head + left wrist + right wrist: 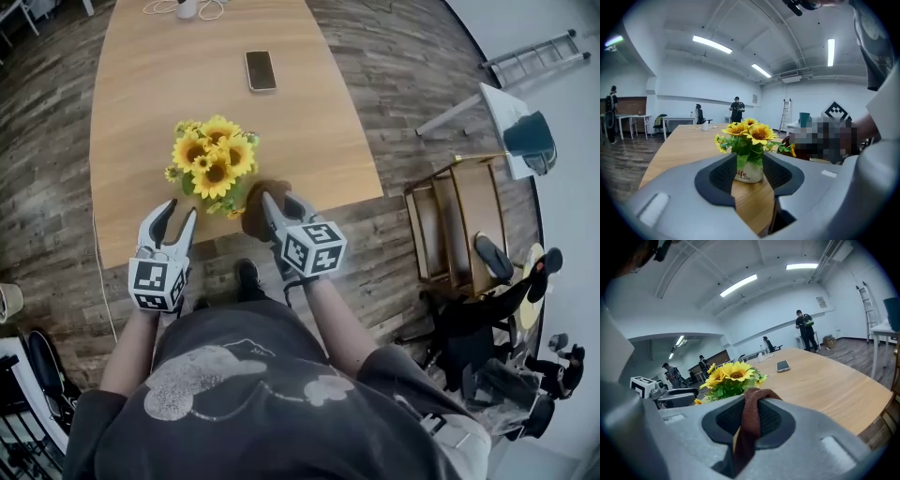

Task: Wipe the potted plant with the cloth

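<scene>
The potted plant (214,169), yellow sunflowers in a small white pot (749,171), stands near the front edge of the wooden table (309,122). My left gripper (180,210) hovers just left of and in front of it, jaws apart with nothing between them; the pot shows beyond the gap. My right gripper (279,199) is close to the plant's right side, shut on a brown cloth (750,420). The cloth (258,192) bunches out past the fingertips beside the flowers (729,376).
A phone (260,70) lies further back on the table, and a white object with a cable (187,7) sits at the far end. A wooden rack (469,225) stands on the floor to the right. Several people stand in the room's background.
</scene>
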A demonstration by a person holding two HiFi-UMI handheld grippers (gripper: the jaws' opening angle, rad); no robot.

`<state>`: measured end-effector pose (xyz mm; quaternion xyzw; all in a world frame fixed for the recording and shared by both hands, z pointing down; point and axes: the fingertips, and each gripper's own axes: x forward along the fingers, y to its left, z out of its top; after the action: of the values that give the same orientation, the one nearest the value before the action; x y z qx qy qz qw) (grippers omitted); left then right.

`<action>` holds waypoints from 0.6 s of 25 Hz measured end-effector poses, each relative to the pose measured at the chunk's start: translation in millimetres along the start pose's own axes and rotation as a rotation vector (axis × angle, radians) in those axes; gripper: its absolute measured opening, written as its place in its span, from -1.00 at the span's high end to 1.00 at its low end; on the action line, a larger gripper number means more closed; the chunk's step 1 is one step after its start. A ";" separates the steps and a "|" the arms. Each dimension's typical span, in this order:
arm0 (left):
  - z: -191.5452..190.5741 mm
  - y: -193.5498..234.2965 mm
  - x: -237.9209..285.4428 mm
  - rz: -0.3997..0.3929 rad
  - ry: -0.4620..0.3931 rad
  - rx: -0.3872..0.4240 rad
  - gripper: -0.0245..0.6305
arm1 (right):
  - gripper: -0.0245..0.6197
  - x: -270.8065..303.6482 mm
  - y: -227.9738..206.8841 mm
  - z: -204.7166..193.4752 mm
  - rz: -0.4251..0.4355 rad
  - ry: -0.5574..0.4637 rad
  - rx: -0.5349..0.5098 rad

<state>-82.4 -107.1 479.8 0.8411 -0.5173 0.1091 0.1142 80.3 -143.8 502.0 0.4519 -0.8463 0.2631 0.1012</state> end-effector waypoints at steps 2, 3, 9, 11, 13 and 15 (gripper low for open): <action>-7.5 2.3 8.8 0.033 0.005 0.078 0.17 | 0.79 8.9 -6.4 1.0 0.021 0.015 -0.016; -11.8 2.6 12.3 0.047 0.011 0.127 0.10 | 0.79 12.2 -8.8 1.4 0.035 0.022 -0.023; -40.2 8.6 29.0 0.120 0.086 0.205 -0.08 | 0.79 32.0 -14.8 -5.4 0.139 0.092 -0.072; -47.6 12.6 36.4 0.142 0.111 0.215 -0.15 | 0.79 40.7 -14.7 -12.1 0.180 0.135 -0.090; -52.6 15.9 45.0 0.154 0.130 0.217 -0.20 | 0.79 50.7 -15.6 -17.0 0.210 0.172 -0.107; -58.1 17.4 53.1 0.158 0.148 0.199 -0.38 | 0.79 59.6 -20.2 -18.7 0.215 0.193 -0.119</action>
<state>-78.3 -142.0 552.4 0.7945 -0.5589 0.2301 0.0590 61.6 -185.3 549.3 0.3245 -0.8902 0.2641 0.1801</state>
